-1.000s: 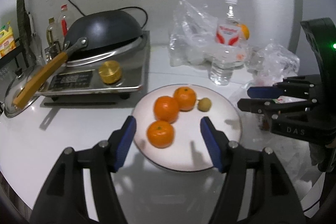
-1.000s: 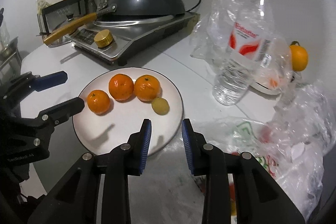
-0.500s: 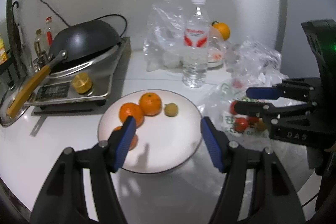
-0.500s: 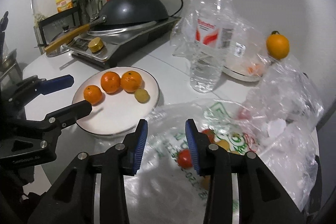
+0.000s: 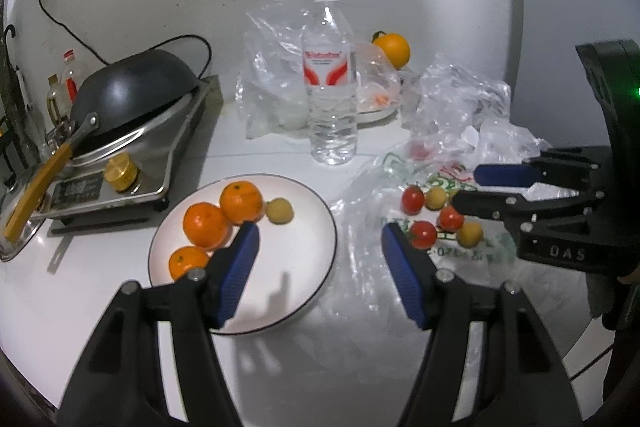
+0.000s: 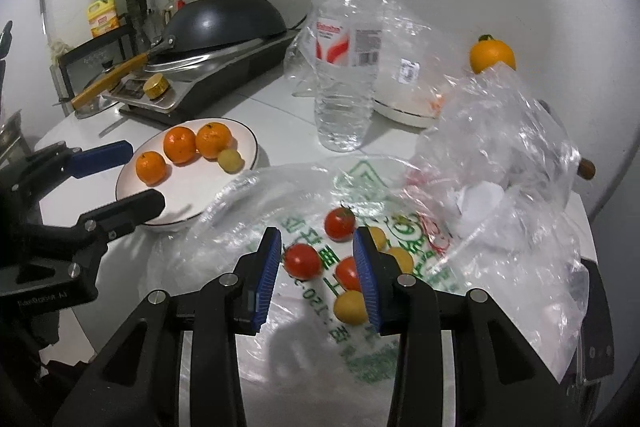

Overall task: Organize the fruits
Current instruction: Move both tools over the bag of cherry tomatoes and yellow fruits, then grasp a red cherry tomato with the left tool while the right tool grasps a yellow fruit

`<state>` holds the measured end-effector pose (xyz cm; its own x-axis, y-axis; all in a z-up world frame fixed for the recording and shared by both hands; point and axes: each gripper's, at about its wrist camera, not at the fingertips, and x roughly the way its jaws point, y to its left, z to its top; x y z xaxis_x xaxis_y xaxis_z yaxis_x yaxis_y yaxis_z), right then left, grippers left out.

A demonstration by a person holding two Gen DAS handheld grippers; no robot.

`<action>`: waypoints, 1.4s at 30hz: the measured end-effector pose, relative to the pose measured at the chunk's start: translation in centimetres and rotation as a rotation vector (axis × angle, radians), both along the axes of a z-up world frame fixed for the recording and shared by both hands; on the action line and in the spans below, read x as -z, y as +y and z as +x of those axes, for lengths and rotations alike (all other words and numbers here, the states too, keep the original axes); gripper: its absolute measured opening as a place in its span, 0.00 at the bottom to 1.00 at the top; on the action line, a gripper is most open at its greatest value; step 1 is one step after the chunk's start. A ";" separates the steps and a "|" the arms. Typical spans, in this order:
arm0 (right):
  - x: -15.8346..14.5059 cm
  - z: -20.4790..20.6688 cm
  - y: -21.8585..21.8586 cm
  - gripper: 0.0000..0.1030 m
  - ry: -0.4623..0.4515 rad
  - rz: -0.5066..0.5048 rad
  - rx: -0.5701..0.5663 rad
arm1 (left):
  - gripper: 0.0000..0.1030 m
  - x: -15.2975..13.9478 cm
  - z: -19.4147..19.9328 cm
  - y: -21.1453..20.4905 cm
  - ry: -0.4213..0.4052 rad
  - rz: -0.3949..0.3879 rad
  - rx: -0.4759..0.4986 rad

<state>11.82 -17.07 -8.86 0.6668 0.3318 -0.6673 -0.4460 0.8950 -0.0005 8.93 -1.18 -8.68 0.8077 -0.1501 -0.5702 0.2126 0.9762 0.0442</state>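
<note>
Crinkly clear plastic bag — glossy ceramic plate.

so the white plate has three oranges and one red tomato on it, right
Not quite. The white plate holds three oranges and one small yellow-green fruit, not a red tomato. The red tomatoes lie on the plastic bag beside it. The right wrist view shows this.

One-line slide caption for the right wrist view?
Open right gripper above red and yellow tomatoes on a plastic bag, beside a plate of oranges.
</note>
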 end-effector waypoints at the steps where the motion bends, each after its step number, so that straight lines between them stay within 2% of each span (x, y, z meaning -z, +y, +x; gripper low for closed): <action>1: 0.0 0.0 -0.2 0.39 0.000 0.001 0.002 | 0.63 0.0 0.0 -0.1 0.001 -0.001 0.002; 8: 0.6 -0.3 -2.2 0.38 0.008 0.014 0.020 | 0.63 0.0 0.3 -1.7 0.029 -0.020 0.039; 20: 3.4 0.0 -4.4 0.38 0.072 0.055 0.003 | 0.63 0.9 0.4 -5.8 0.070 0.040 0.103; 26: 4.2 0.3 -3.9 0.38 0.092 0.061 -0.033 | 0.63 1.0 0.8 -6.7 0.073 0.052 0.108; 35: 5.2 1.7 -2.7 0.34 0.153 0.046 -0.073 | 0.63 2.1 1.6 -7.4 0.123 0.071 0.129; 37: 5.5 1.9 -2.4 0.28 0.160 0.026 -0.074 | 0.63 2.3 1.7 -7.3 0.127 0.074 0.129; 42: 5.2 2.1 -2.5 0.27 0.158 0.042 -0.091 | 0.63 2.7 2.5 -7.1 0.149 0.069 0.124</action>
<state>13.89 -19.54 -14.09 0.5207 0.4157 -0.7457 -0.5167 0.8488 0.1124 11.40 -8.30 -11.38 0.6916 -0.1995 -0.6942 0.3397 0.9380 0.0688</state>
